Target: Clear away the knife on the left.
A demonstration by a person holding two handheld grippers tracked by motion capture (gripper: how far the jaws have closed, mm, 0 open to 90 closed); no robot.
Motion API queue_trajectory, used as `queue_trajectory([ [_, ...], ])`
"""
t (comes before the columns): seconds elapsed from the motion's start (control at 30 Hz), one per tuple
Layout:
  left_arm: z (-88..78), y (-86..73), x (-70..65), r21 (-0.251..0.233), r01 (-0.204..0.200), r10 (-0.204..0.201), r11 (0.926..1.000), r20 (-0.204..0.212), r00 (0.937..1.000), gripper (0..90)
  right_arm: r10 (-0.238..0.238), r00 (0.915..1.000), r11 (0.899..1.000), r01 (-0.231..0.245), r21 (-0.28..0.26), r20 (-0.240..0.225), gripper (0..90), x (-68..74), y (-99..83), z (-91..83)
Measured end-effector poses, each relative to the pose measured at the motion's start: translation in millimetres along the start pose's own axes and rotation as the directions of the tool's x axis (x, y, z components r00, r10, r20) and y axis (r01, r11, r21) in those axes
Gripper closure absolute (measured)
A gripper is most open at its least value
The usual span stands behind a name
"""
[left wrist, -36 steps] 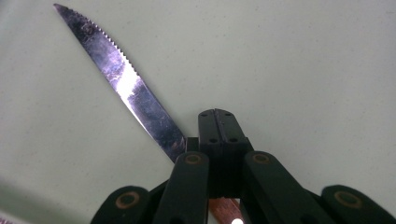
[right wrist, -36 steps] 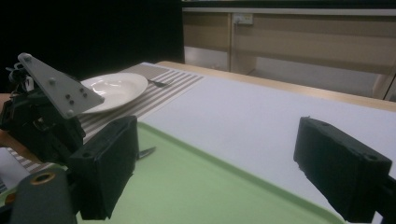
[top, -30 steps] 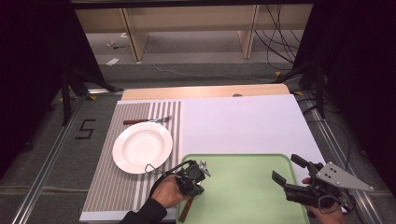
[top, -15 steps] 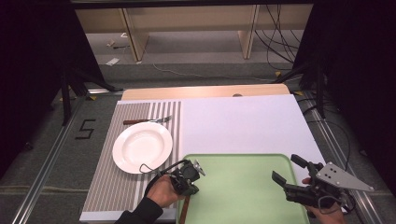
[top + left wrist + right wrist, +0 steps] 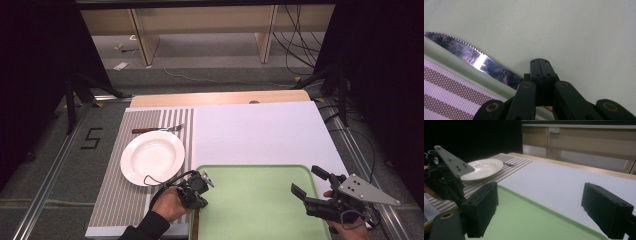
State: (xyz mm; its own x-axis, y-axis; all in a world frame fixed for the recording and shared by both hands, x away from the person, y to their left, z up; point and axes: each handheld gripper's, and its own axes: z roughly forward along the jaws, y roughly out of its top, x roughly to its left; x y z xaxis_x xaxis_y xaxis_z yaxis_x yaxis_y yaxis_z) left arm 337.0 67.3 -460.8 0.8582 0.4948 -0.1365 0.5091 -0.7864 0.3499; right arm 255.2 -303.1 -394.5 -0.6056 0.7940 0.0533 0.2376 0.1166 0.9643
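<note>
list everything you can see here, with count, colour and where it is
knife: 1, silver serrated blade, brown handle, at the tray's left edge, handle end at the left gripper's shut jaws
tray: 1, light green, near middle of the table
plate: 1, white, on the striped mat, left of the tray
fork: 1, silver with brown handle, on the mat beyond the plate
mat: 1, brown and white stripes, left part of the table
table cover: 1, white, under tray and mat
left gripper: 1, black, at the tray's left edge
right gripper: 1, black with grey plate, jaws open over the tray's right side
</note>
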Motion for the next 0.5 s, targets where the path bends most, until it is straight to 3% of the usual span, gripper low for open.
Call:
queue_trajectory([
  [0.5,-1.8,-4.3,0.9,0.001,0.006,-0.006,1.0,0.02,0.9998,87.8,-0.001,1.0,1.0,0.001,-0.001,0.002,15.0,0.2,0.0,0.0],
])
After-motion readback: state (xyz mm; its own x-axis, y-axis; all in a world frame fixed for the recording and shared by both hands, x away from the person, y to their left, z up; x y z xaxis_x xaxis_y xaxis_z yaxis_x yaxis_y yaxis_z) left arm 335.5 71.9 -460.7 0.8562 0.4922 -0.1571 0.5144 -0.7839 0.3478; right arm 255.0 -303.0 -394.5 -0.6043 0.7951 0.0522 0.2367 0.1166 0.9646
